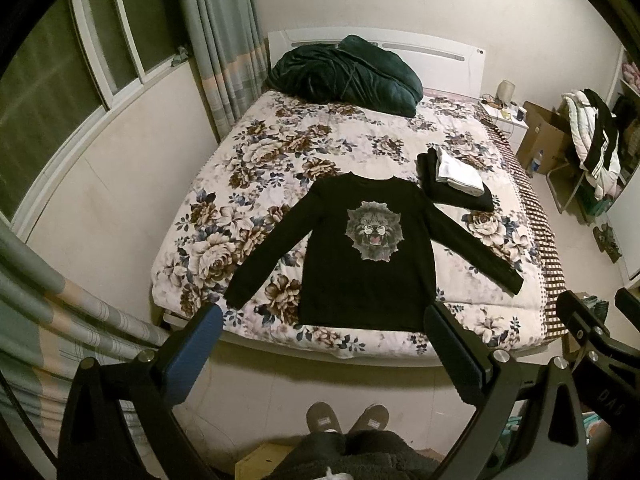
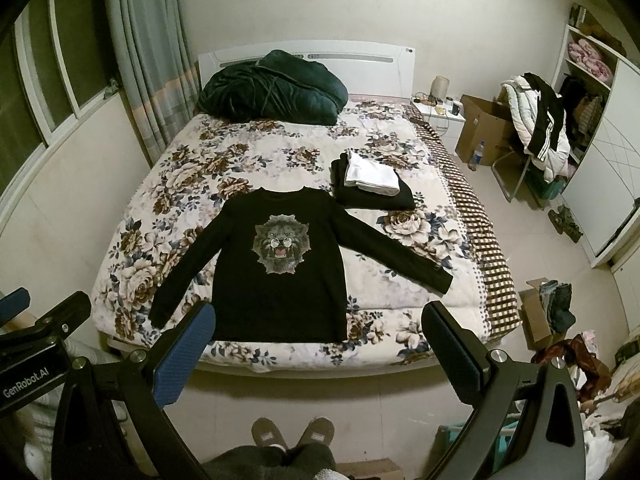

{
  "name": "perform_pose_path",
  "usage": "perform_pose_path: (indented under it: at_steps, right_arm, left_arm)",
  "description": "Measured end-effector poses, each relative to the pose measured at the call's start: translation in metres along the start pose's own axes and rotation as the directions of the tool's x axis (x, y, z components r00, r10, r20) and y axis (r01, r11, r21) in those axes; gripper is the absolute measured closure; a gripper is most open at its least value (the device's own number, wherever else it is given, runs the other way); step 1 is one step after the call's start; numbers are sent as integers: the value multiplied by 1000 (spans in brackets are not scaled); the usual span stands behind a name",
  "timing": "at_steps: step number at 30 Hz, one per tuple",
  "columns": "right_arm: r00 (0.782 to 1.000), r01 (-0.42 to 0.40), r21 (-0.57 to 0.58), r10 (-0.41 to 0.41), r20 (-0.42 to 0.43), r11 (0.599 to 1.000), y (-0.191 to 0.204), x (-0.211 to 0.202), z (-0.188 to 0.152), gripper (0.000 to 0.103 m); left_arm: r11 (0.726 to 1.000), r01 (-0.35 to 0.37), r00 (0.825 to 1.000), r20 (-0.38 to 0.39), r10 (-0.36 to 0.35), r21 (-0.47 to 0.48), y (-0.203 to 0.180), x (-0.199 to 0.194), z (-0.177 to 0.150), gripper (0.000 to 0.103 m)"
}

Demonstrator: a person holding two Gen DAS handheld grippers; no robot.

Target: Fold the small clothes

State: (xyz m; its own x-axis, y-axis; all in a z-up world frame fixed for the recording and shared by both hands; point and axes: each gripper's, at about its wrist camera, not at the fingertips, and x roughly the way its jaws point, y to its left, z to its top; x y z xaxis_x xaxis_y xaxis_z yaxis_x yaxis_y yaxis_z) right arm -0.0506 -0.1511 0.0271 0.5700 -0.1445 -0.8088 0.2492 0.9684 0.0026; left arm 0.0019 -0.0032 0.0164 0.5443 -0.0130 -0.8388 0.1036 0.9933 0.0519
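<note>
Pale floor tiles (image 1: pixel 248 396) run up to the bed's foot, where both grippers hover with jaws spread wide, left gripper (image 1: pixel 324 344) and right gripper (image 2: pixel 320 340) holding nothing. Beyond, a black long-sleeved shirt (image 1: pixel 360 256) lies flat on the floral bedspread (image 1: pixel 248 152), sleeves out; folded clothes (image 1: pixel 456 180) sit past its right shoulder, a dark green duvet (image 1: pixel 344 72) at the headboard

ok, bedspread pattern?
Large brown and blue-grey flowers on cream bedspread, with a brown-and-white checked strip along its right edge. Clearest in the right wrist view.
</note>
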Motion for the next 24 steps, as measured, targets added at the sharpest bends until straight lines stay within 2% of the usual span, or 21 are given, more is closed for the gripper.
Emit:
perform_pose_path:
  at_steps: [15, 22, 24]
  right_arm:
    - [1000, -2, 0, 2, 3, 1000, 0, 0, 1, 0]
    - [1000, -9, -2, 9, -10, 1000, 1, 3, -2, 0]
    - [1000, -16, -4, 16, -14, 1000, 13, -4, 12, 0]
  left_arm:
    - [1000, -3, 1000, 6, 3, -1, 1, -1, -2, 0]
    - [1000, -5, 1000, -3, 5, -7, 2, -1, 17, 0]
    - [1000, -7, 1000, -5, 7, -10, 4, 3, 19, 0]
